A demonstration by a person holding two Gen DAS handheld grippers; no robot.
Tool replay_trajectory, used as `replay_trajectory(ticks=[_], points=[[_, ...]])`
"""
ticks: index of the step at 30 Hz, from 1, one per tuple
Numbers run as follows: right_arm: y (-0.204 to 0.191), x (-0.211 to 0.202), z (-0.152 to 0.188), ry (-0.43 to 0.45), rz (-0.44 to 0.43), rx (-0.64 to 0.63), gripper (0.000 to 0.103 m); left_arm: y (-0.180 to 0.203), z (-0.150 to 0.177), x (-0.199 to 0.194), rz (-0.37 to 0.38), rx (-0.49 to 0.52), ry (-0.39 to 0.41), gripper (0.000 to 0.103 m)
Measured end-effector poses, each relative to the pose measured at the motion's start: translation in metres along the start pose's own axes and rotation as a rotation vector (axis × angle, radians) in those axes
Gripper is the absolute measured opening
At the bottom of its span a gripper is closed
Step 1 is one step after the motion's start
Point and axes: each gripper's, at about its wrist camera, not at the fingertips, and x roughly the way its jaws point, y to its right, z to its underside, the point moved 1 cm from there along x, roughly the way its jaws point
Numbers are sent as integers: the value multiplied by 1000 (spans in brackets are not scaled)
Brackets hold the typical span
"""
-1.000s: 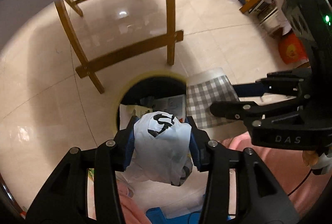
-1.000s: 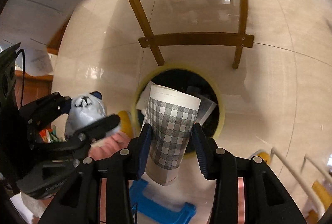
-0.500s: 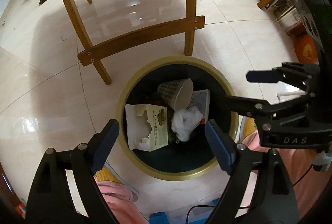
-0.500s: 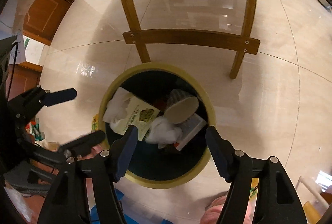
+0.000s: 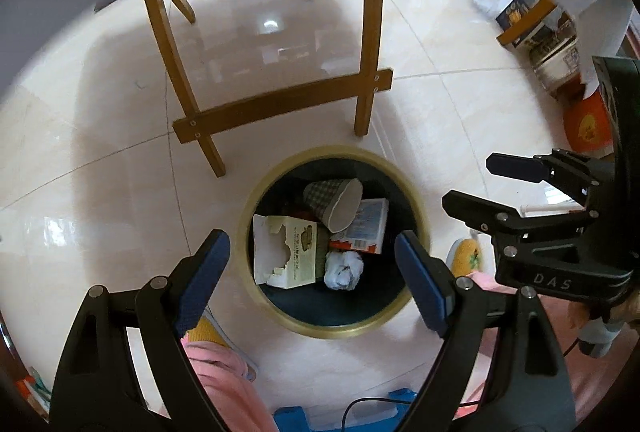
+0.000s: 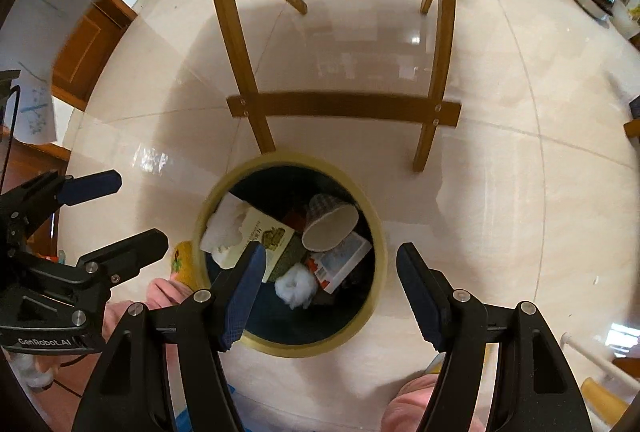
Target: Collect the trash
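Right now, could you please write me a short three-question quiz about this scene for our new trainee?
1. True or false: the checked paper cup stands upright in the bin.
2. What lies nearest the crumpled white wad: A the cup, B the chair, C a slipper?
3. Are the left gripper and right gripper open or shut?

Key: 1 false, it lies on its side. 2 A. 3 both open, holding nothing.

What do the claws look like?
Both the left claw and the right claw are black, skeleton-like frames with silver screws and ribbed dark blue fingertips. White letters mark their sides: "DAS" on the right one, "GenRobot.AI" on the left.
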Motion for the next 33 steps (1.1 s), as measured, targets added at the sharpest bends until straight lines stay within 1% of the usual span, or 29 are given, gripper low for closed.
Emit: replay_trajectory(ticks=[2,7,9,14,17,21,25,27,33], points=[[-3,-22,-4,23,2,-8,69,3,-4,-20,3,-8,12,83],[-16,-87,-12,77,10,-25,69,10,-22,-91,5,-37,57,83],[-23,-113,-16,74,-12,-20,69,9,-30,-118,15,-60,68,83],[-42,-189,-33,118,-34,3,70,6,-53,-187,-30,-104,98,83],[-52,-233,-47,148,-41,28,72,1,-69,-232,-52,-131,144,83],[-62,-287,-70,189,-44,53,76,0,-90,-291,-104,-146,208,83],[-66,-344,-97,258,-46,99,78,0,-109,-338,-128,-156,251,83],[-68,-369,-105,289,-34,99,81,1,-118,-358,-147,-160,272,83],[-83,-441,-137,377,15,109,81,8,-136,-416,-160,-167,333,83]])
